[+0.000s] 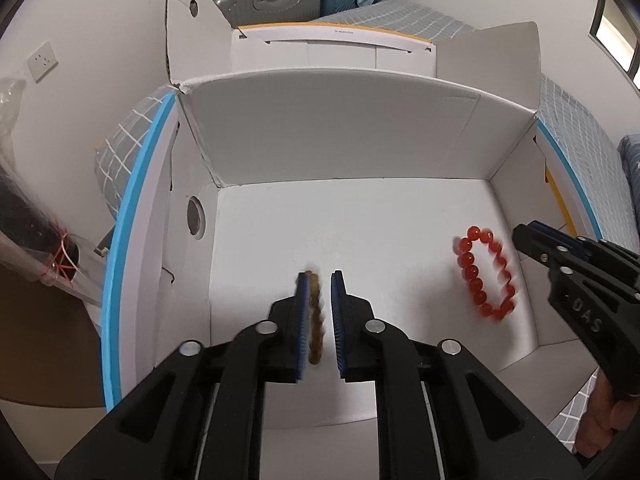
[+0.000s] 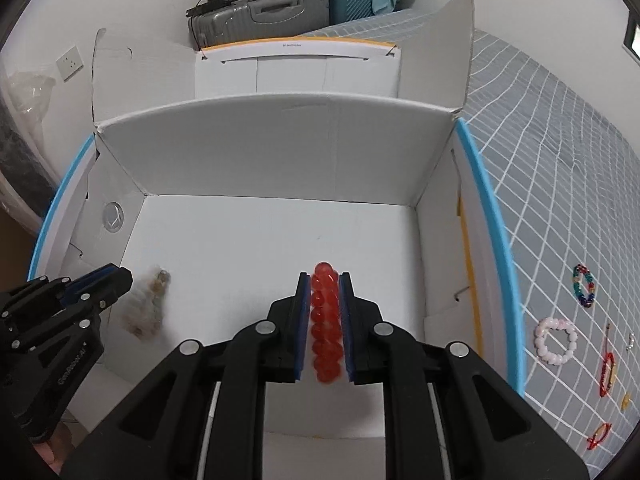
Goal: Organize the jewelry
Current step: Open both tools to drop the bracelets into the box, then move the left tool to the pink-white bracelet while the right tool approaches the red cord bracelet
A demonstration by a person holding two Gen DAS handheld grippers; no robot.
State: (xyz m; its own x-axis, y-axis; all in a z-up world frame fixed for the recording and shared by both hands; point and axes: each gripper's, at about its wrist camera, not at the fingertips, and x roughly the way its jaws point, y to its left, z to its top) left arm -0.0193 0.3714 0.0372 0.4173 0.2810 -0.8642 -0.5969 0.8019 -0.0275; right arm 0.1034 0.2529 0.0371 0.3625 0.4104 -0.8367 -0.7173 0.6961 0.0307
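I have both grippers inside the white cardboard box [image 2: 280,140]. My left gripper [image 1: 320,280] stands narrowly parted, the brown bead bracelet [image 1: 315,320] loose against 1 pad. My right gripper [image 2: 325,278] stands narrow around the red bead bracelet [image 2: 326,320]; grip unclear.

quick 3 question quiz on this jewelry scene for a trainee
1. True or false: the red bracelet is outside the white box.
2. The brown bracelet is nearest which? A) left gripper B) right gripper
3. On the checked cloth, what colour is the bead bracelet next to the multicoloured bracelet?

Key: 1 false; 2 A; 3 pink bracelet
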